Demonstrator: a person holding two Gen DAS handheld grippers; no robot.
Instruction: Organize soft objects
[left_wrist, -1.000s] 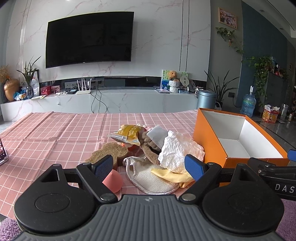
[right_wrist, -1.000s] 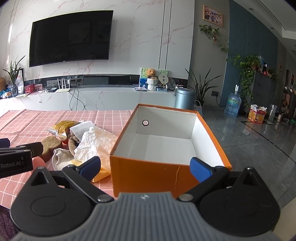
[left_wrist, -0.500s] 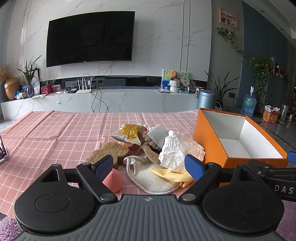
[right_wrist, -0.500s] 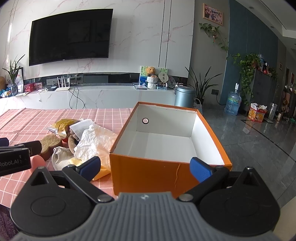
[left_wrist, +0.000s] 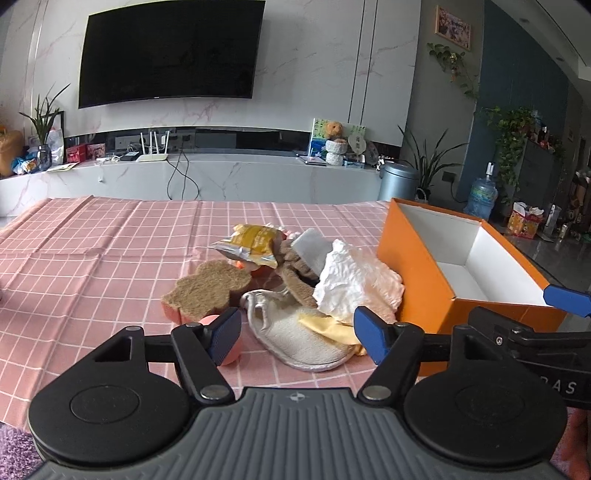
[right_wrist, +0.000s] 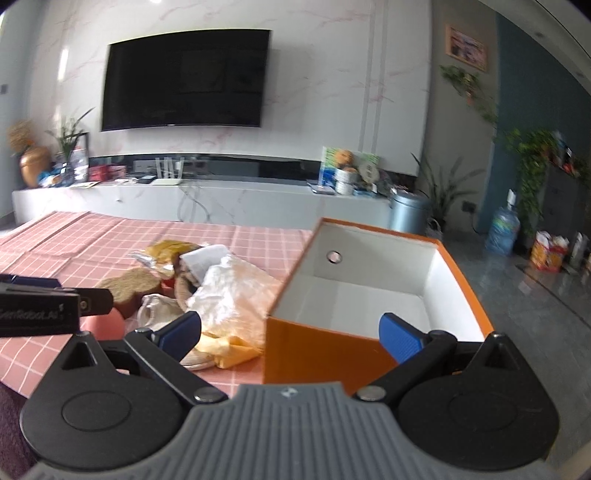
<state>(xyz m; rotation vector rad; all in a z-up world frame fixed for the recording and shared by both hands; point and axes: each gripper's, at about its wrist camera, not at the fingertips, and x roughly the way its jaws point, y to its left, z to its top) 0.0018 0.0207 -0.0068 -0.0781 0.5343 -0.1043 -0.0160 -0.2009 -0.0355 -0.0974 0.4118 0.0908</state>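
Observation:
A pile of soft objects lies on the pink checked tablecloth (left_wrist: 92, 258): a brown bear-shaped sponge (left_wrist: 208, 286), a pink ball (left_wrist: 231, 352), a cream mitt (left_wrist: 299, 338), a crumpled white cloth (left_wrist: 351, 280), a yellow cloth (left_wrist: 334, 326), a brown plush (left_wrist: 295, 280) and a yellow packet (left_wrist: 255, 240). An open, empty orange box (left_wrist: 424, 280) stands right of the pile; it also shows in the right wrist view (right_wrist: 354, 295). My left gripper (left_wrist: 297, 334) is open just before the mitt. My right gripper (right_wrist: 291, 332) is open at the box's near left corner.
A TV console (left_wrist: 221, 173) runs behind the table under a wall TV (left_wrist: 170, 51). A grey bin (left_wrist: 397, 181), plants and a water bottle (left_wrist: 482, 195) stand on the floor to the right. A purple rug (left_wrist: 14, 454) lies below the table's near edge.
My right gripper has swung left and tilted, so the pile now shows between its fingers. My left gripper has edged slightly closer to the pile. Nothing has been grasped.

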